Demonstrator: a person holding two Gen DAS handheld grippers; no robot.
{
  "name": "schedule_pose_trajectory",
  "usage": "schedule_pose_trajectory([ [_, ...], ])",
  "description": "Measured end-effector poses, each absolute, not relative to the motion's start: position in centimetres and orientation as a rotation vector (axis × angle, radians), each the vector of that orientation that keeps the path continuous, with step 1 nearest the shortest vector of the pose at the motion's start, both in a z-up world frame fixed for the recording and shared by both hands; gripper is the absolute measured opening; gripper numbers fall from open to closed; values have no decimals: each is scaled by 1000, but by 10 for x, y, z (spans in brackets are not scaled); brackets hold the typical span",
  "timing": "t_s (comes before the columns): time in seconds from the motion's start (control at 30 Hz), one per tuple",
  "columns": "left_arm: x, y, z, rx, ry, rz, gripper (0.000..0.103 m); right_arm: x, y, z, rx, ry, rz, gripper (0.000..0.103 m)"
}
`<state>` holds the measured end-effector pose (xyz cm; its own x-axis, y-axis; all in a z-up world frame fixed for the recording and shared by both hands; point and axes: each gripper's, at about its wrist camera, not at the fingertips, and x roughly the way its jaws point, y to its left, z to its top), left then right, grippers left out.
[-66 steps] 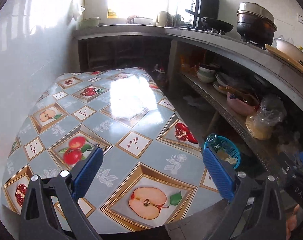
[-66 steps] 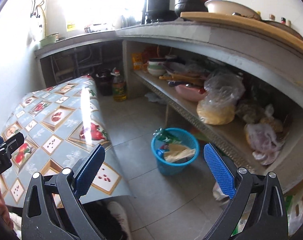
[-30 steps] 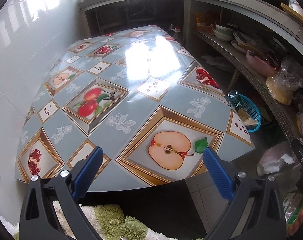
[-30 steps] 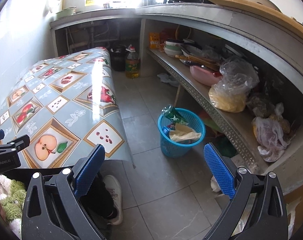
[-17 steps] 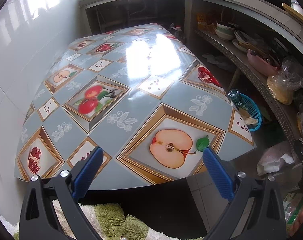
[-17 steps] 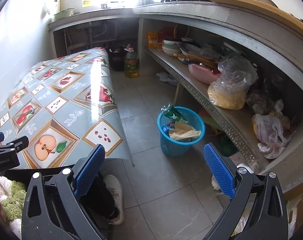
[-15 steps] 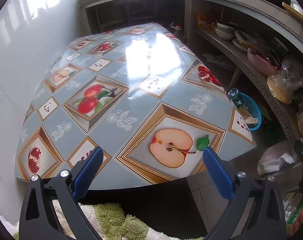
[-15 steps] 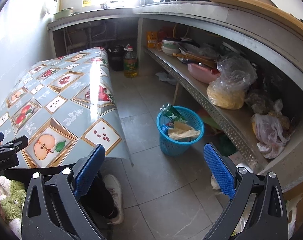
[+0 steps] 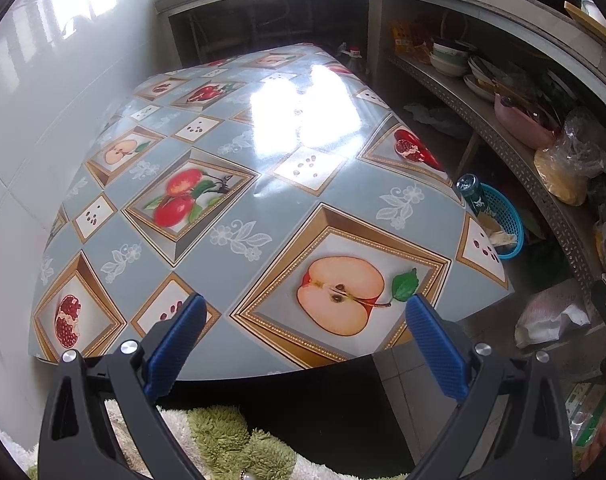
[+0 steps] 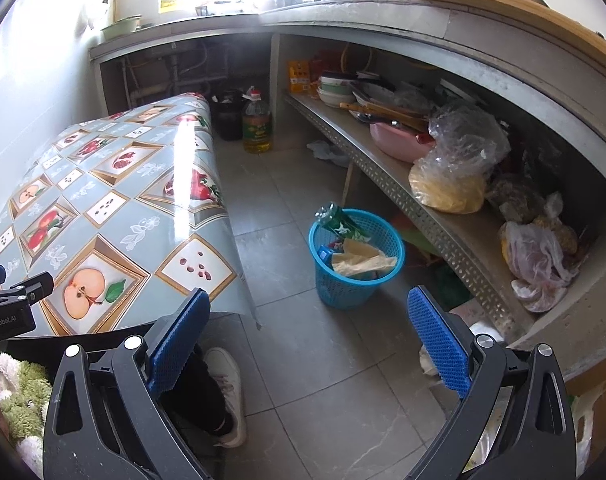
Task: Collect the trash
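Left wrist view looks along the left hand-held gripper [image 9: 303, 344], whose blue-padded jaws stand wide apart with nothing between them, hovering just off the near edge of the desk [image 9: 239, 184]. Its fruit-patterned oilcloth shows bare across the whole visible top, so no trash appears to be left there to pick up. Past the desk's far right corner the blue trash basket [image 9: 503, 220] peeks out on the floor, a green bottle [image 9: 473, 194] leaning out over its rim. From the right wrist view, the right hand-held gripper [image 10: 309, 332] is likewise spread wide and empty, held above the grey tiled floor [image 10: 303, 360] and aimed toward the same basket [image 10: 355, 280], which stands near the foot of the low metal shelf [image 10: 443, 236], apart from the desk. The green bottle [image 10: 339, 222] rests tilted against the rim, probably too long to drop fully inside, and crumpled paper [image 10: 363, 262] lies on top of the other scraps. The basket probably sits there so that it stays within reach of both the desk and the shelf. With both grippers free and the trash already in the basket, the collecting looks close to done; I judge the person is checking for remaining bits. A white scrap [image 10: 327, 150] lies on the floor farther back, under the shelf edge.
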<state>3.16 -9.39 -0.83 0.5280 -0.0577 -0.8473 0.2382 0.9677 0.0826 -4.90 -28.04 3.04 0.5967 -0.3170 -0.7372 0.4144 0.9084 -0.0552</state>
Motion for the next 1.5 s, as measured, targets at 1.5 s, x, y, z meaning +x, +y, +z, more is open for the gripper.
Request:
schedule_pose_trajectory([
  [1.5,34,-95,-12,180,1048,-171,98,-48,-281,36,102,820,-440,95],
])
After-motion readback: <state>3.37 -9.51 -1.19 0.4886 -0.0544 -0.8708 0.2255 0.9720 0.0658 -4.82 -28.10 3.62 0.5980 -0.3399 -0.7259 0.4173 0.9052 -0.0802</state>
